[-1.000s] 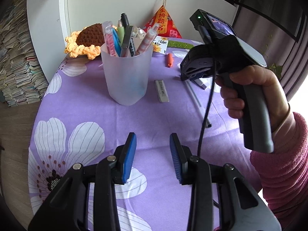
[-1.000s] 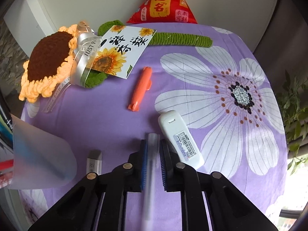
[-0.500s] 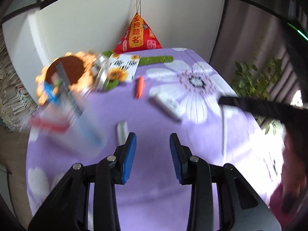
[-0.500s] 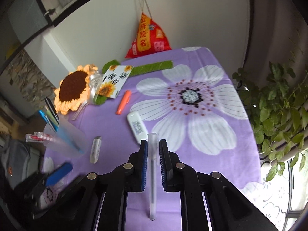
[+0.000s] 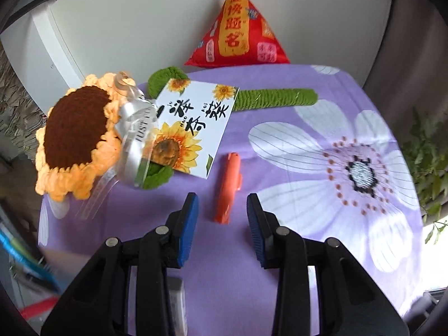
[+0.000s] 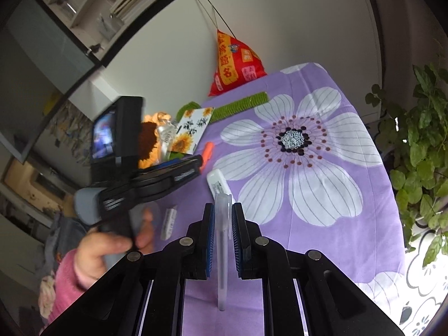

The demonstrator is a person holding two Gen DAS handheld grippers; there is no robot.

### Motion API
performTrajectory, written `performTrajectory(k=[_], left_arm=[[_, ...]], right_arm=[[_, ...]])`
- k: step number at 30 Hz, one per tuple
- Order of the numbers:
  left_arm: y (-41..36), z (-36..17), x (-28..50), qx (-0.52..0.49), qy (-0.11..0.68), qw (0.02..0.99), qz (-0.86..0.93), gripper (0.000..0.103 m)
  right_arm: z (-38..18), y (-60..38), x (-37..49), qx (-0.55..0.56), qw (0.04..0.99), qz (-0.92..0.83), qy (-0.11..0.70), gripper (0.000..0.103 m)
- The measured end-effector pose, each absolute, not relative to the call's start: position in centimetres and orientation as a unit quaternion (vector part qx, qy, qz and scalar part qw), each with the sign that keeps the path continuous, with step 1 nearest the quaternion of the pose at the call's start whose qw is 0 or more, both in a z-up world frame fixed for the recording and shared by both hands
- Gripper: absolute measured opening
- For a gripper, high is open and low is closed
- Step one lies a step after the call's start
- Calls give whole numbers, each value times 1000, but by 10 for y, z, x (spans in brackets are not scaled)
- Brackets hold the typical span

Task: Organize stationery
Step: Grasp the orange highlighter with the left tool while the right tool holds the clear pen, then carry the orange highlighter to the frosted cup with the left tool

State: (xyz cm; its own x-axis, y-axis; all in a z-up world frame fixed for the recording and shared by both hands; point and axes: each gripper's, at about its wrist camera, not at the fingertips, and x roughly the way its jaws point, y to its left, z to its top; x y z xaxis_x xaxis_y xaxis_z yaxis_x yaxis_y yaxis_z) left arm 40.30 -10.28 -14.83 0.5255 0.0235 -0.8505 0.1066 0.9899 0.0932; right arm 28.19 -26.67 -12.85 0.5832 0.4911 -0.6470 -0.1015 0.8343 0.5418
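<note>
The left gripper (image 5: pixel 222 219) has swung away from the pen cup, which now shows only as a blur at the left edge, and hovers over the orange pen cap (image 5: pixel 228 189) on the purple tablecloth (image 5: pixel 280 140). Its 2 fingers stand apart and empty, and the cap's near end lies between the tips, untouched. The crochet sunflower (image 5: pixel 75 137) and the sunflower card (image 5: pixel 193 123) lie just beyond, to the left. The right gripper (image 6: pixel 223 224) has risen off the table with its fingers pinching the clear pen (image 6: pixel 222 252), which points forward along them. The white correction tape (image 6: pixel 218 183) and a small grey eraser (image 6: pixel 169 219) lie loose below. Judgement: 1 pen is secured for the cup; the cap is the probable next pick.
</note>
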Motion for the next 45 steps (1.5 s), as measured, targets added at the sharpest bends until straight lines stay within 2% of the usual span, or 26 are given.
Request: performTrajectory(k=[10, 12, 13, 17, 21, 32, 37, 45], left_arm=[[-116, -168, 427, 71, 504, 861, -16, 33], [-116, -169, 430, 66, 501, 863, -16, 27], [-117, -169, 430, 62, 502, 862, -21, 15], [-117, -164, 425, 50, 497, 866, -32, 15], [-107, -138, 390, 17, 473, 878, -69, 15], [-57, -64, 250, -1, 380, 915, -136, 15], [-17, -39, 222, -31, 348, 929, -127, 15], [28, -20, 222, -60, 326, 936, -114, 15]], right_arm=[[-128, -271, 280, 241, 857, 192, 412, 13], [-128, -271, 279, 241, 857, 192, 412, 13], [-127, -271, 279, 240, 858, 192, 411, 13], [-127, -270, 277, 240, 859, 185, 412, 13], [-121, -271, 271, 235, 864, 174, 409, 13], [-88, -258, 235, 213, 884, 154, 388, 13], [-74, -243, 219, 200, 891, 151, 379, 13], [-50, -214, 197, 171, 901, 153, 368, 13]])
